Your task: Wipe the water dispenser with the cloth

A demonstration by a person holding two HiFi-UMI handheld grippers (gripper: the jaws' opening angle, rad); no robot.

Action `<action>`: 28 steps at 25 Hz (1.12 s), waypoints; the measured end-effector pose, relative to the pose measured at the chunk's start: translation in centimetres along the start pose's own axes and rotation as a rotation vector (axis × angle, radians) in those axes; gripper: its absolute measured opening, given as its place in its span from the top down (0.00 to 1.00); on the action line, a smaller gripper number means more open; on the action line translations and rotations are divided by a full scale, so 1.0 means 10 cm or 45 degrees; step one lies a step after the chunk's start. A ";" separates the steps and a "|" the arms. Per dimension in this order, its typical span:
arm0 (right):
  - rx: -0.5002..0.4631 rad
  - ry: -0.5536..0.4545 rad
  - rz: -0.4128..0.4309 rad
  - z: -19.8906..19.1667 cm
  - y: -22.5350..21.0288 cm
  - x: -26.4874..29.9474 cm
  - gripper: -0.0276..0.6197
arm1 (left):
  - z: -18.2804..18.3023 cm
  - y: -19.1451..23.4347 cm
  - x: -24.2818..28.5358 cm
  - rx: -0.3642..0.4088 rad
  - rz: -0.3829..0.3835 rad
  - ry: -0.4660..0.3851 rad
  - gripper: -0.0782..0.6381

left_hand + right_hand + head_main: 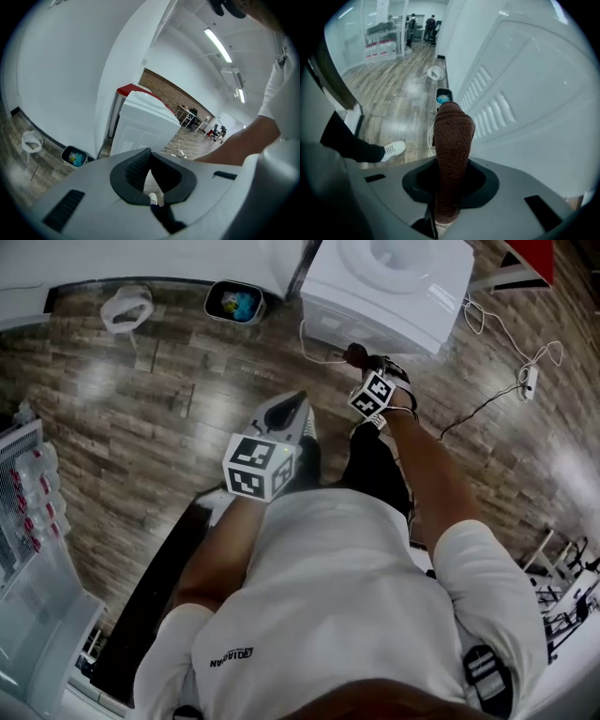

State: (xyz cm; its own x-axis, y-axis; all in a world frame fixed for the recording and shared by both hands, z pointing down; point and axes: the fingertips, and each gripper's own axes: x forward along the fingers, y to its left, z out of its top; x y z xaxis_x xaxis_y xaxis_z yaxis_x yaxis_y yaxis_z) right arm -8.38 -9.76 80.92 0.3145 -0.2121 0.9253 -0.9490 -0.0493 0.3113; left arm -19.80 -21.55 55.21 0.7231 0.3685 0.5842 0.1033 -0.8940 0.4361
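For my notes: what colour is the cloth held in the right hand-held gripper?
The cloth is dark brown; the right gripper view shows it best.

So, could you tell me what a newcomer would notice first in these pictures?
Probably the brown cloth clamped in the right hand-held gripper, held close beside the vented side of the white water dispenser. Next, the left hand-held gripper, shut and empty, poised above the wood floor.

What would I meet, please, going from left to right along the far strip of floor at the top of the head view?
white bag → small black bin → water dispenser → white power strip
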 end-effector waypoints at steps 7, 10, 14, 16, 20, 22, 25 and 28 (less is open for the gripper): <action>0.530 -0.258 0.049 0.16 -0.28 -1.14 0.85 | 0.37 -0.17 -0.02 0.122 -0.105 -0.038 0.89; 0.785 -0.411 0.098 0.23 -0.40 -1.69 0.85 | 0.49 -0.31 -0.05 0.187 -0.159 -0.059 0.89; 1.046 -0.641 0.139 0.33 -0.57 -2.41 0.85 | 0.59 -0.51 -0.03 0.267 -0.215 -0.069 0.89; 1.138 -0.740 0.144 0.33 -0.65 -2.74 0.85 | 0.66 -0.66 -0.01 0.279 -0.226 -0.091 0.89; 1.236 -0.890 0.208 0.24 -0.71 -3.21 0.85 | 0.84 -0.98 0.00 0.255 -0.217 -0.180 0.89; 1.229 -0.946 0.250 0.16 -0.76 -3.37 0.85 | 0.88 -1.13 0.03 0.244 -0.197 -0.211 0.89; 1.181 -1.006 0.274 -0.08 -0.83 -3.60 0.85 | 0.80 -1.35 0.13 0.234 -0.144 -0.221 0.89; 1.108 -1.027 0.260 -0.44 -0.92 -3.73 0.85 | 0.78 -1.57 0.25 0.197 -0.076 -0.261 0.89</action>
State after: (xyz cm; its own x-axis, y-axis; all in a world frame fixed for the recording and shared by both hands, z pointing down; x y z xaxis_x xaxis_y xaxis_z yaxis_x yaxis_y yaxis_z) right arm -11.27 2.92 44.48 0.3479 -0.8270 0.4417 -0.7735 -0.5194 -0.3632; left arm -14.31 -8.56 44.50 0.8343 0.3764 0.4029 0.2417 -0.9064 0.3463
